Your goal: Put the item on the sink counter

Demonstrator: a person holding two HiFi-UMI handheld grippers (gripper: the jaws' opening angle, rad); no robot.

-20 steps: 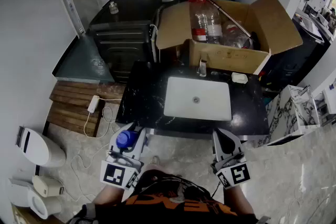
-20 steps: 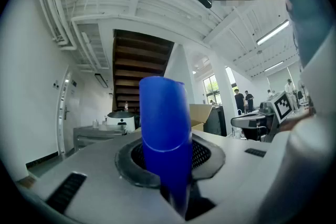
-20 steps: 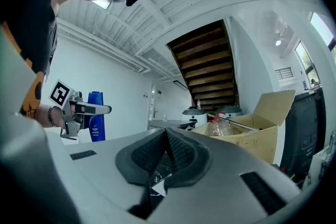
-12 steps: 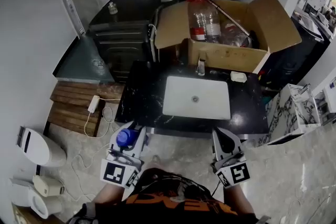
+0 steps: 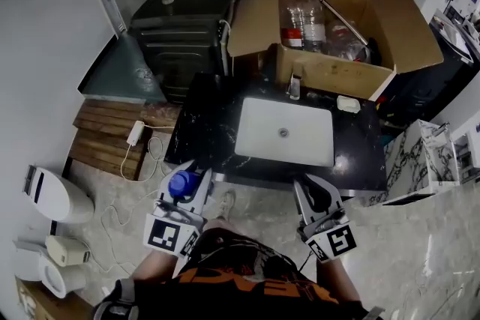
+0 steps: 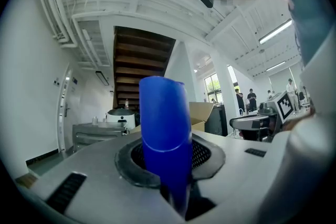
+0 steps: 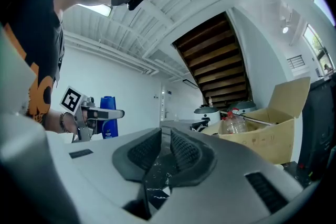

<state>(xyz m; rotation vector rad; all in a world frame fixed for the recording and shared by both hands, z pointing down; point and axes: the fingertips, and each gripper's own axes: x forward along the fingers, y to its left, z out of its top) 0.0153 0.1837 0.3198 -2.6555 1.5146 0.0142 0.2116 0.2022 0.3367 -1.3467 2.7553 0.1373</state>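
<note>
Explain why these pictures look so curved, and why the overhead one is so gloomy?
Head view: dim, corners darkened, walls bowed by a wide lens; the white sink basin is the brightest patch. Left gripper view: round black border, the blue bottle looming large and slightly soft close to the lens. Right gripper view: brighter, ceiling lines curved, the cardboard box fairly sharp.

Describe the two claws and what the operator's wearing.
The left claw and right claw have pale grey-white moulded bodies, each carrying a white cube with black square markers. The pads are dark and ribbed, set in a dark oval surround. The operator wears a black shirt with orange print.
</note>
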